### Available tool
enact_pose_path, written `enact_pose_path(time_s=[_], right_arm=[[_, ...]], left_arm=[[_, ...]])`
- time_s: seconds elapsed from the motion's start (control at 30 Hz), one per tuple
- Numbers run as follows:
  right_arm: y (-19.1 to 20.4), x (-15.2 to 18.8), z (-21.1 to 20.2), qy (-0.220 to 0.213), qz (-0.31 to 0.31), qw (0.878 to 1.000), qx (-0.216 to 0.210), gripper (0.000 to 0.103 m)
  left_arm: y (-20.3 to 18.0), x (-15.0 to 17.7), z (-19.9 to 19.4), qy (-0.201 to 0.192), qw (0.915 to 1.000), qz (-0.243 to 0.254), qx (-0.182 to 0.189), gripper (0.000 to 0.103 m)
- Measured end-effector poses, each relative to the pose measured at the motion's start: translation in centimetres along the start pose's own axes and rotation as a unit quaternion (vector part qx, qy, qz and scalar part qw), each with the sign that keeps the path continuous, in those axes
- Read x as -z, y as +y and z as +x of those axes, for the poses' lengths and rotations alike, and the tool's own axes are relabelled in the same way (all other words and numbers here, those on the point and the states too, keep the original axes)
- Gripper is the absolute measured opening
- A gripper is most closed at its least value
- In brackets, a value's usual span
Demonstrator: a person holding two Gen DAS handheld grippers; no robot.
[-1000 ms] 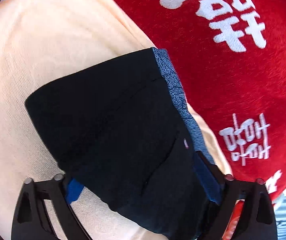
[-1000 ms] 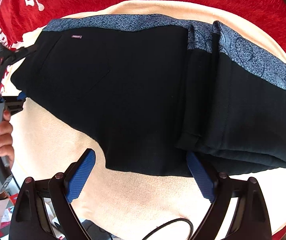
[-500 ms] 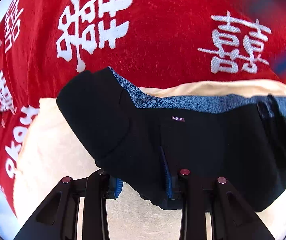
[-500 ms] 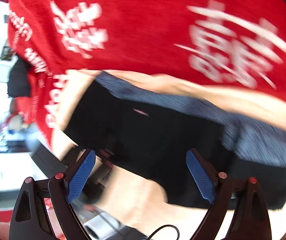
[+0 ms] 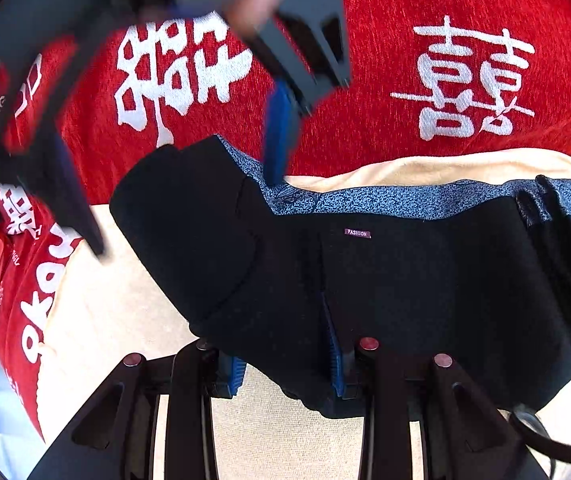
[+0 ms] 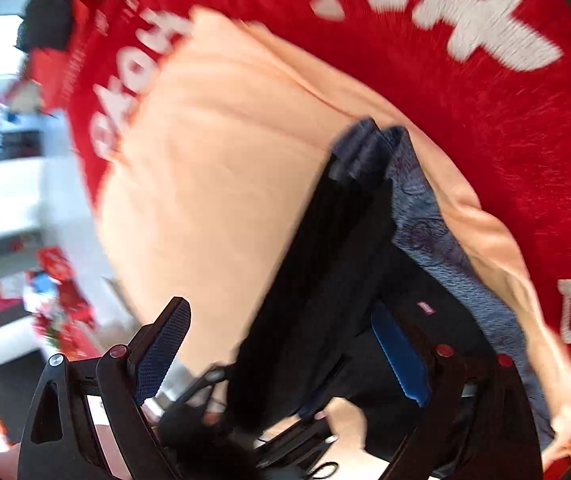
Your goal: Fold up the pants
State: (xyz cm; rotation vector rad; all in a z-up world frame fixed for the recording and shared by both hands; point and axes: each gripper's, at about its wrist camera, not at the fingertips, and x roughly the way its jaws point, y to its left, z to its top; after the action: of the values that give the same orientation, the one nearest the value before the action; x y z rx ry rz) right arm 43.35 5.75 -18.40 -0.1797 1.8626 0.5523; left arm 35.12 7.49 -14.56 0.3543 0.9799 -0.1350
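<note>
Left gripper [image 5: 285,364] clenched on near edge of black pants [image 5: 385,280], fabric bunched between blue pads. Right gripper [image 6: 281,352] spread wide, gripping nothing, blurred above pants' left end. Pants lie folded on cream towel [image 5: 125,320] over red blanket [image 5: 365,100], patterned blue waistband [image 5: 385,200] along far edge.

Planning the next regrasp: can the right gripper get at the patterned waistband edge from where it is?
Probably yes. The right gripper is open, hovering over the left end of the pants, with one blue pad just above the waistband. Nothing lies on that edge; the left gripper pinches the opposite, nearer edge.
</note>
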Motion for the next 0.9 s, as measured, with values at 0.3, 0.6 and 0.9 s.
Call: enact_pose_path(time_s=[0.3, 0.6, 0.9], right_arm=[[-5.7, 7.3, -4.9, -0.114, 0.063, 0.987, -0.096, 0.019], [-15.0, 21.5, -12.3, -0.248, 0.146, 0.942, -0.172, 0.019], [-25.2, 35.0, -12.4, -0.316, 0.236, 0.897, -0.201, 0.019]], left_arm=[[-2.7, -1.9, -4.0, -0.034, 0.9985, 0.037, 0.019, 0.034], [-11.2, -5.7, -11.8, -0.085, 0.9868, 0.102, 0.093, 0.034], [-24.4, -6.1, -15.2, -0.081, 0.9684, 0.188, 0.142, 0.034]])
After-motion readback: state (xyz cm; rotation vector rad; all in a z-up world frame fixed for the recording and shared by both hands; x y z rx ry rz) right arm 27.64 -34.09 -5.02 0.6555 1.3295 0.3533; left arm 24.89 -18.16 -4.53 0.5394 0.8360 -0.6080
